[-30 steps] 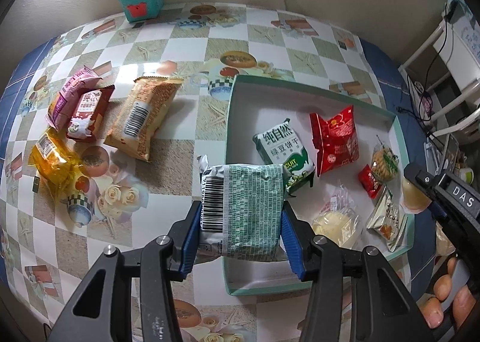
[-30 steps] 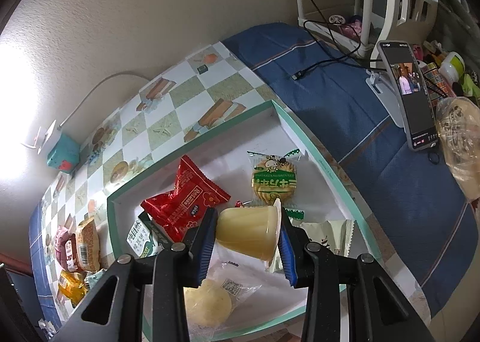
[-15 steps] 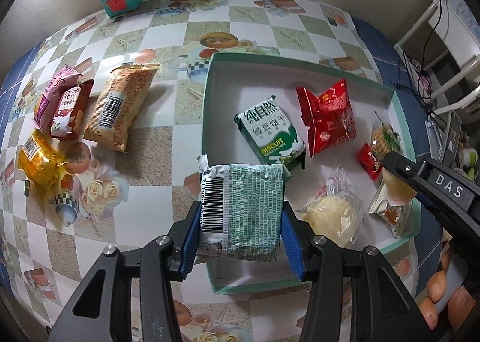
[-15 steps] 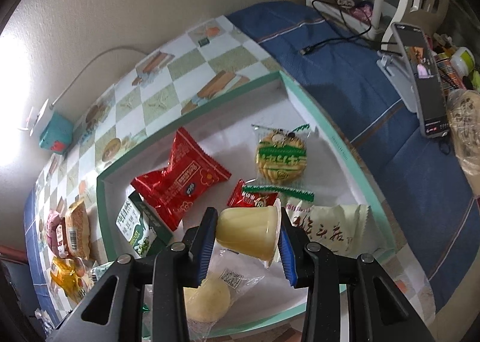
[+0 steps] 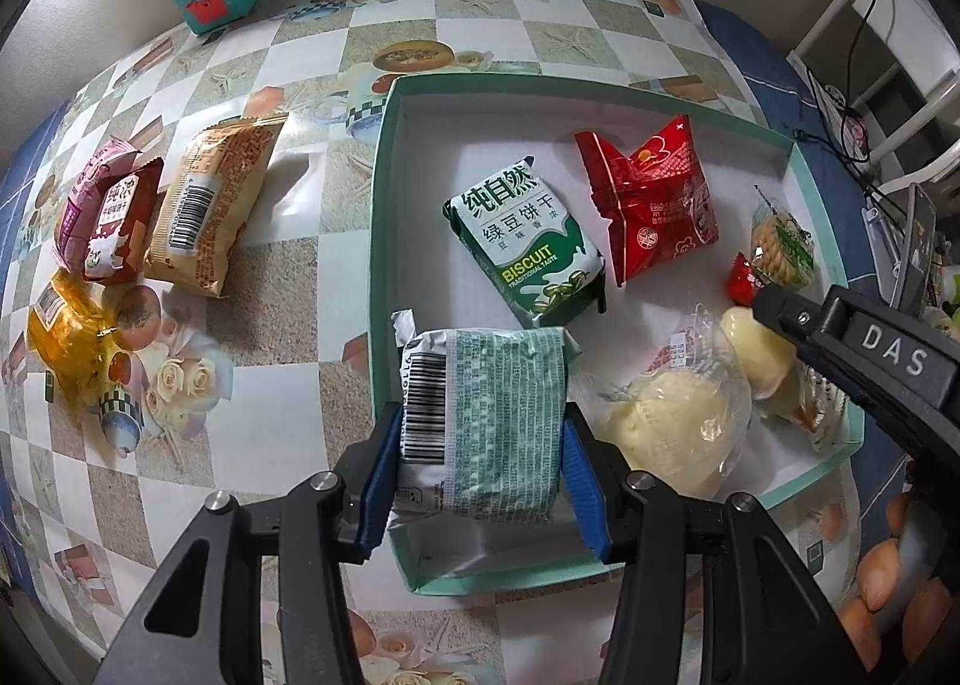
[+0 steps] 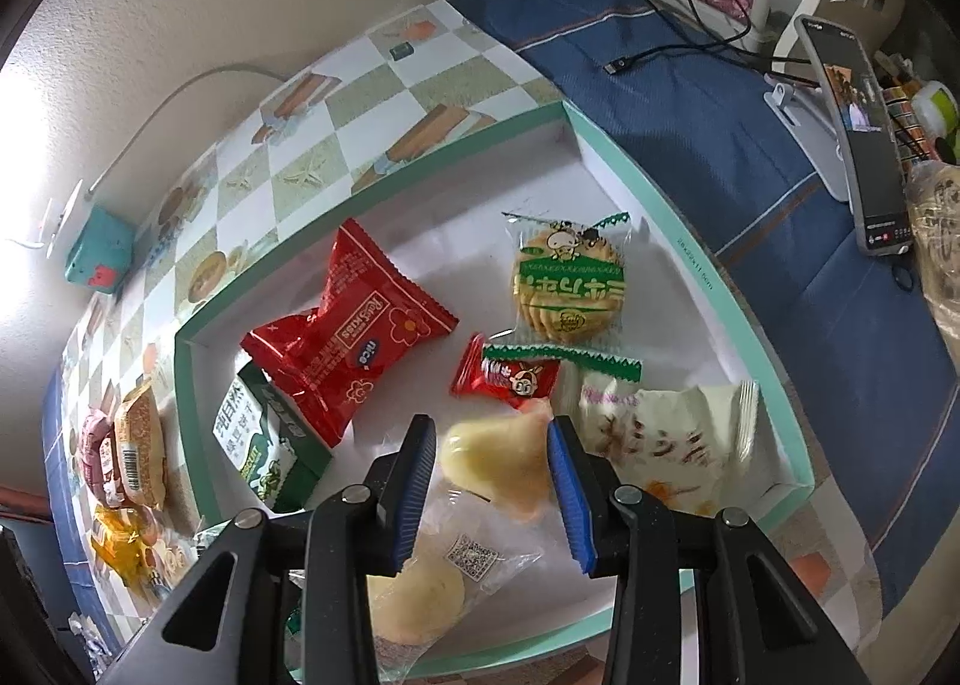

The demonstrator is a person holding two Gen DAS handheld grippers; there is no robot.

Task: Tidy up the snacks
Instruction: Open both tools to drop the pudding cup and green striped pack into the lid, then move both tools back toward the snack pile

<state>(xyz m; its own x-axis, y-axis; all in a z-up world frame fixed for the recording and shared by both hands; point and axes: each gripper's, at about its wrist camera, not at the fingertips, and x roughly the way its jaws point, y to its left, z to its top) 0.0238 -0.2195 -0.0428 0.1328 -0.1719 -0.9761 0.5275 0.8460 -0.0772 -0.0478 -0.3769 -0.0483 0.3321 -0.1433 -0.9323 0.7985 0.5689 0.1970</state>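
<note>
The green biscuit pack (image 5: 528, 241) in the tray reads "纯自然", "绿豆饼干" and, in English, "BISCUIT TRADITIONAL TASTE". The right gripper (image 5: 888, 355) carries white letters, "DAS", on its black body. The red packet (image 6: 348, 337) shows "nice" in a small blue oval, upside down in the right wrist view; its other print is too small to read. Barcodes sit on the pale green pack (image 5: 480, 415) and on the tan packet (image 5: 204, 211), digits illegible. A QR code shows on the clear bun wrapper (image 6: 474, 556).
</note>
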